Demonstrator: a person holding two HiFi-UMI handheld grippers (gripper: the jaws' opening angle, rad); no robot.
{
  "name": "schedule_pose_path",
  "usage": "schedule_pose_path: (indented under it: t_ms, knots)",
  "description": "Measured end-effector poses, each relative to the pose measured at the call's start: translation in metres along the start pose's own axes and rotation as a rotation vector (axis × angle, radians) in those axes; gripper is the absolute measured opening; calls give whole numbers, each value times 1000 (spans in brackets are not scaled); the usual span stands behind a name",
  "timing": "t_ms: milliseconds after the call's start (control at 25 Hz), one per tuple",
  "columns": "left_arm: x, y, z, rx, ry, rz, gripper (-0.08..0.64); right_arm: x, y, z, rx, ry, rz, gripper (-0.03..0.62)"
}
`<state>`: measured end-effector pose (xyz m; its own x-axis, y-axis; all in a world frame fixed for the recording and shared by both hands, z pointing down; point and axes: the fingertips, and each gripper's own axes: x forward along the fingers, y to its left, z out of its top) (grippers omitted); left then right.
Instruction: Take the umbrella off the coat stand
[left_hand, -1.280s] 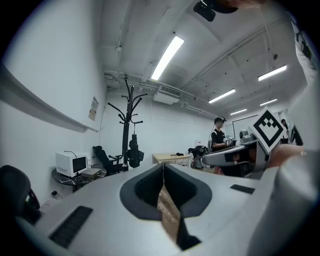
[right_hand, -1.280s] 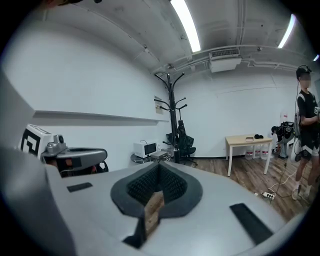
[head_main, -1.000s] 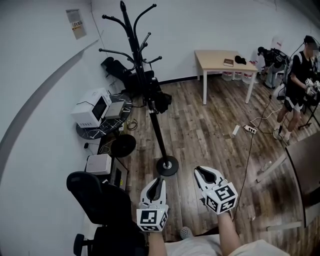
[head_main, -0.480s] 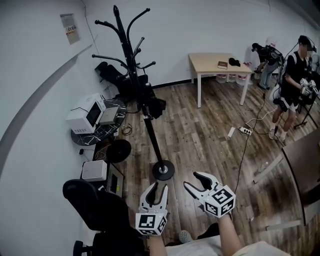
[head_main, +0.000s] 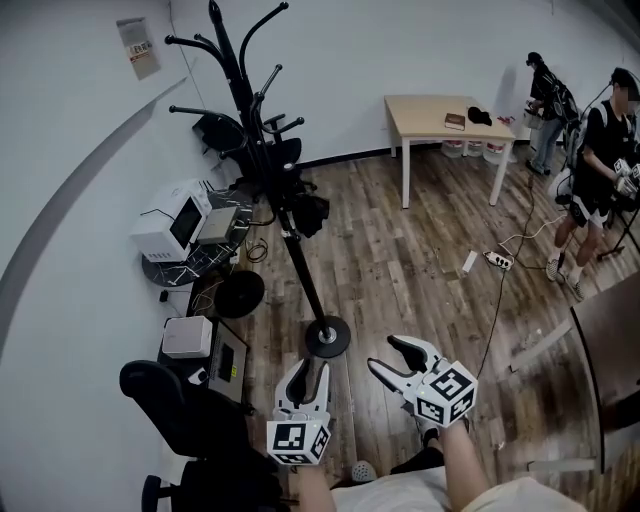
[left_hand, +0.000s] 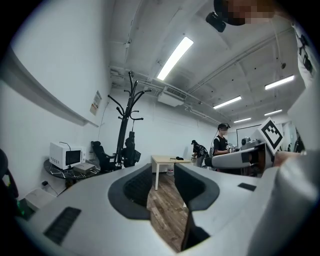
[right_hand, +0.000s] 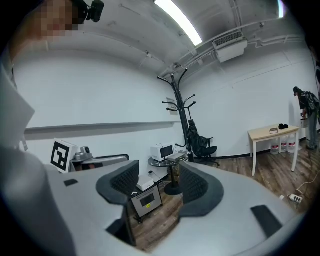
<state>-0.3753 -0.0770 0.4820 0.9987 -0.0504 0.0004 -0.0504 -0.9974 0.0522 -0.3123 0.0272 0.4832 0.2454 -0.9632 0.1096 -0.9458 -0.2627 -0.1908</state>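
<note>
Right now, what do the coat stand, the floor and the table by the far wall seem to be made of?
The coat stand looks like metal painted matte black: slim pole, thin curved hooks, round disc base. The floor shows brown wood-grain planks with a slight sheen; real wood or laminate, I cannot tell. The table has a pale wood-look top on white legs, perhaps painted metal.

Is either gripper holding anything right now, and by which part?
Nothing is held. The left gripper and right gripper have just been opening their jaws, which stand apart with nothing between them.
</note>
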Motion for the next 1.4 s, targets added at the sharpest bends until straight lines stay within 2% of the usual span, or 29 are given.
schedule_pose_path:
  t_ms: [400, 560, 680, 920, 1160, 1400]
  knots:
    - [111, -22, -3, 32, 41, 76, 144, 11, -124, 29, 14, -13, 49, 258]
    - [155, -29, -2, 41, 90, 149, 144, 15, -171, 45, 12, -23, 89, 247]
    - [177, -32, 1, 47, 88, 206, 144, 20, -196, 55, 11, -33, 136, 227]
    - [198, -34, 15, 1, 20, 315, 141, 33, -231, 63, -23, -20, 227, 229]
    - [193, -34, 22, 28, 14, 418, 137, 44, -250, 70, 11, -46, 275, 229]
    - [204, -27, 25, 38, 2, 461, 133, 50, -259, 78, 32, -62, 312, 222]
